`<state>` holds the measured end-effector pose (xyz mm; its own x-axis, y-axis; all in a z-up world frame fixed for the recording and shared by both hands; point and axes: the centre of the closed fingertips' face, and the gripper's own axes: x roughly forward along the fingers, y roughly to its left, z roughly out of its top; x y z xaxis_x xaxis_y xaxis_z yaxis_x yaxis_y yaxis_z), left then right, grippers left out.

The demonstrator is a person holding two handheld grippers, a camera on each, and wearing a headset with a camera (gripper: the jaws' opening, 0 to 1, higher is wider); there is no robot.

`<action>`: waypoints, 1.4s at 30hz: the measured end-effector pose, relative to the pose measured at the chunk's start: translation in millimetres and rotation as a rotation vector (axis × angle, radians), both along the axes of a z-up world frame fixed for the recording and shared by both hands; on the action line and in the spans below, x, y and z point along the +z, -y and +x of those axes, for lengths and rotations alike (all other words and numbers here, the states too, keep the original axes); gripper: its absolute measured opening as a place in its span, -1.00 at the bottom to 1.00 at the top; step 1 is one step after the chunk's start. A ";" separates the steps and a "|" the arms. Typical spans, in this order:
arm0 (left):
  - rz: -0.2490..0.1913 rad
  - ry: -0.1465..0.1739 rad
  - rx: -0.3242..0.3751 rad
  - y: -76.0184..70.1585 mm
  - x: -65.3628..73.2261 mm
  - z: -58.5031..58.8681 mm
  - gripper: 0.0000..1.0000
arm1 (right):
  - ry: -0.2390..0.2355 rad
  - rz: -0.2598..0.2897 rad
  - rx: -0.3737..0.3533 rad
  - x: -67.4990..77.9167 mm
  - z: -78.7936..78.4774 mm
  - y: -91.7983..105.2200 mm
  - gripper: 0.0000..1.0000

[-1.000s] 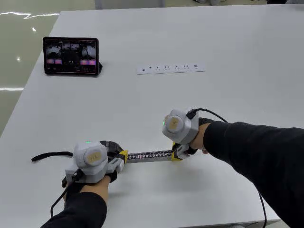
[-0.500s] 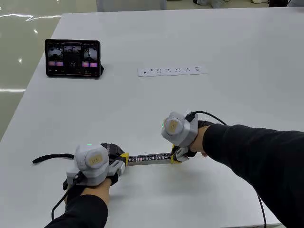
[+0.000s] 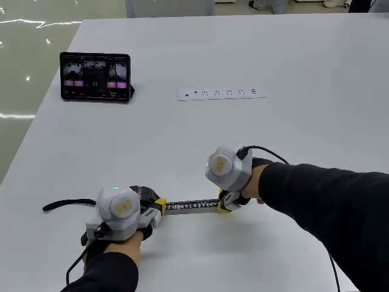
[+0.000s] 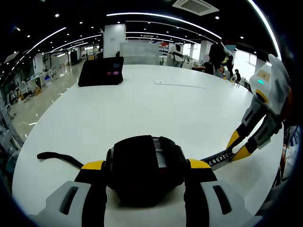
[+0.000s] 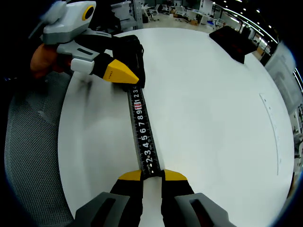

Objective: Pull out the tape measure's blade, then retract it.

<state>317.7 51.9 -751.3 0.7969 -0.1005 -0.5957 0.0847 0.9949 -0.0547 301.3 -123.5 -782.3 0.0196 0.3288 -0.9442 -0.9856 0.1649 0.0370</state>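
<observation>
The smooth white table [image 3: 292, 73] lies open across the upper right, its edge slanting down the frame's left. At lower left the left gripper [image 3: 155, 209] clamps the rounded black tape measure case [image 4: 144, 165]. At lower centre the right gripper [image 5: 152, 176] pinches the flat blade [image 5: 143, 137] by its tip; the blade's numerals are readable in the right gripper view

From the head view, the tape measure's case [image 3: 144, 195] hides mostly under the left gripper [image 3: 155, 210] (blade [image 3: 191, 205] numerals unreadably small).
</observation>
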 end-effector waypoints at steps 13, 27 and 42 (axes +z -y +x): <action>-0.012 -0.007 0.003 -0.1 -0.5 0.1 0.25 | -0.006 0.002 -0.010 0.1 0.4 -4.8 -0.80; -0.021 -0.010 0.003 -0.6 -0.3 0.1 0.24 | -0.008 0.013 -0.014 0.0 0.7 -10.1 -0.80; -0.012 -0.004 -0.001 -0.7 0.0 0.2 0.25 | 0.001 0.004 -0.003 0.2 0.5 -18.2 -0.80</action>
